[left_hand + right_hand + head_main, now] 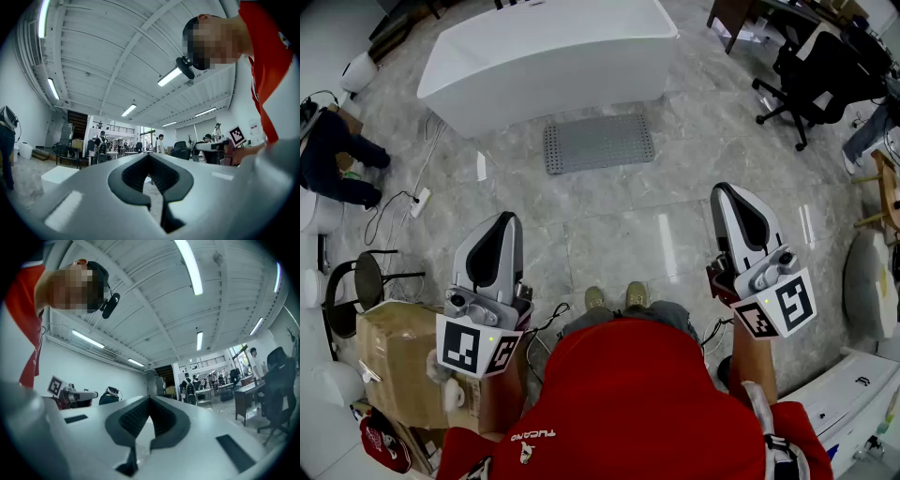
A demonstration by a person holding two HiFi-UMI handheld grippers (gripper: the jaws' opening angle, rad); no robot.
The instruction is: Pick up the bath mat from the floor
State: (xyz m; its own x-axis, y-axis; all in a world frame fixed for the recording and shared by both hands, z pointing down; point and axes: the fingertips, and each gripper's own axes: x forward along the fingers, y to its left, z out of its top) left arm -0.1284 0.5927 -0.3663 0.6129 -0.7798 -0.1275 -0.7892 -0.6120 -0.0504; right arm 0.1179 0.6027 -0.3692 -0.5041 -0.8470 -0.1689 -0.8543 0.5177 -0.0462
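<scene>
Bath mat [599, 143] well ahead of closed fingers [494, 246]

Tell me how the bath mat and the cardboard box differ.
The bath mat is grey; the cardboard box is brown. The bath mat lies flat; the cardboard box stands bulky. The bath mat lies ahead of the person's shoes, the cardboard box by the left gripper. Both rest on the floor.

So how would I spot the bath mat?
Find the big white bathtub across the shiny floor. Right in front of it lies the bath mat: a flat grey rectangle covered in tiny dots, unlike the smooth floor around it.
</scene>
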